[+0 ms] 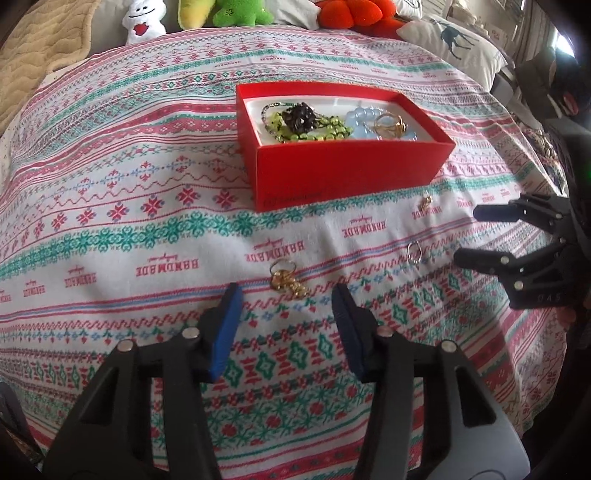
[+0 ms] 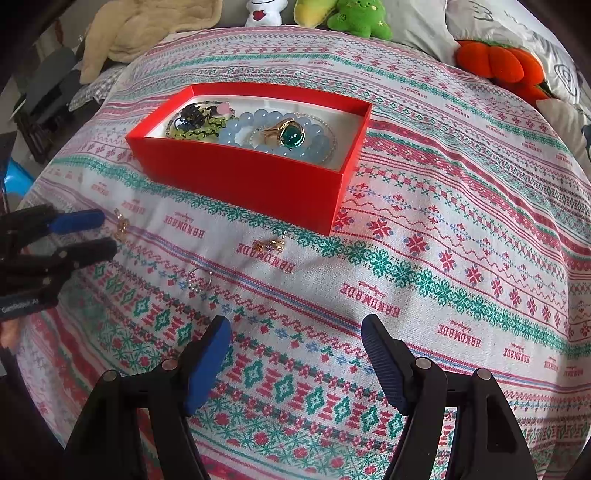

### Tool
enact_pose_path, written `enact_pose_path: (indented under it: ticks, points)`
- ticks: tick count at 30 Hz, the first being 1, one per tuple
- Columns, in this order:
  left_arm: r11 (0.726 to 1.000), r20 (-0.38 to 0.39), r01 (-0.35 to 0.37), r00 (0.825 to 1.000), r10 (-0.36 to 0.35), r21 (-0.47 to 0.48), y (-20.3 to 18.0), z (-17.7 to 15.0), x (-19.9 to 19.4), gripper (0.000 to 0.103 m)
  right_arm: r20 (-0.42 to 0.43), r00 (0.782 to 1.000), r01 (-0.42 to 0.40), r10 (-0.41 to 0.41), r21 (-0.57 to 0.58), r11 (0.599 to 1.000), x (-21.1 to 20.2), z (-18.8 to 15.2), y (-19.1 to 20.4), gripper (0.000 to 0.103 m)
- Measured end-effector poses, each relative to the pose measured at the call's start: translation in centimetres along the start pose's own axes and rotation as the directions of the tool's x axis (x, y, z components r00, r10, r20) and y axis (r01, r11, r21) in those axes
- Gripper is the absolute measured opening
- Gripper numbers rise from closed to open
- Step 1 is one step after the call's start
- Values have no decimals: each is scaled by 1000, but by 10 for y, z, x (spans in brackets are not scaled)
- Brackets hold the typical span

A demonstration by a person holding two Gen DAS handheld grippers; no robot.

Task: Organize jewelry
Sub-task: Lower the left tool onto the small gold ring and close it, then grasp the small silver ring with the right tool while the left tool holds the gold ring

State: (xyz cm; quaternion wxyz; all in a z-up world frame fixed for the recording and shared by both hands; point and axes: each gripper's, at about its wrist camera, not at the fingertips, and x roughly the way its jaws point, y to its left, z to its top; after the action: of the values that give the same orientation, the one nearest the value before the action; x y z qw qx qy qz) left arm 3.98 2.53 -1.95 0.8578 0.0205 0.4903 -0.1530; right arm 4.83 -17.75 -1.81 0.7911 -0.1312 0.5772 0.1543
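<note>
Two black arms with blue pads sit closest in each view. They belong to the left claw [image 1: 286, 295] and the right claw [image 2: 295, 328].

Left claw's jaws are partly apart and hold nothing. They point down at the patterned cloth [image 1: 129, 229] that covers the bed. A gold ring [image 1: 286, 278] lies on the cloth just past the tips, about in line with the gap between the pads. No pad is touching it.

Right claw's jaws are wide and also hold nothing. Only cloth lies between its pads. A thin silver ring [image 2: 199, 280] lies near, a little ahead and to the left of the left pad. A small gold earring [image 2: 271, 244] lies farther on, just in front of the red box [image 2: 240, 184].

That box sits open on the cloth. Inside it are a green bead bracelet with a dark flower [image 2: 195, 118], a pale blue bead bracelet [image 2: 240, 127] and a gold ring with a green stone [image 2: 284, 133].

At the far edge of the cloth are soft toys: a white one [image 1: 142, 20], a green one [image 1: 240, 11] and an orange one [image 1: 354, 13].
</note>
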Motion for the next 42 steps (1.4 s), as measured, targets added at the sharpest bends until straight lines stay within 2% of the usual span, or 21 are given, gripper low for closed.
enact_pose_path:
  ticks: [9,14,19,34,39,42]
  points:
    - [999,4,-16,1000,16,-37,-7,9,13,36,2,1000,-5,5,-1,1000,-2,-2,3,75]
    - [999,9,-27,1000,27,-38,-6,11,13,34,-1,1000,-6,6,-7,1000,-1,-3,5,75]
    - [999,9,-39,999,39,-26,-7,13,17,17,1,1000,-10,10,-14,1000,-1,-3,7,75]
    - [997,10,-76,997,77,-25,-1,11,2,17,16,998,-59,61,-83,995,9,5,40,74]
    - [996,9,-77,997,77,-36,2,9,-2,17,24,999,-34,37,-124,992,17,10,54,68]
    - [996,14,-75,997,75,-41,6,9,-6,17,33,999,-24,29,-123,992,20,15,58,61]
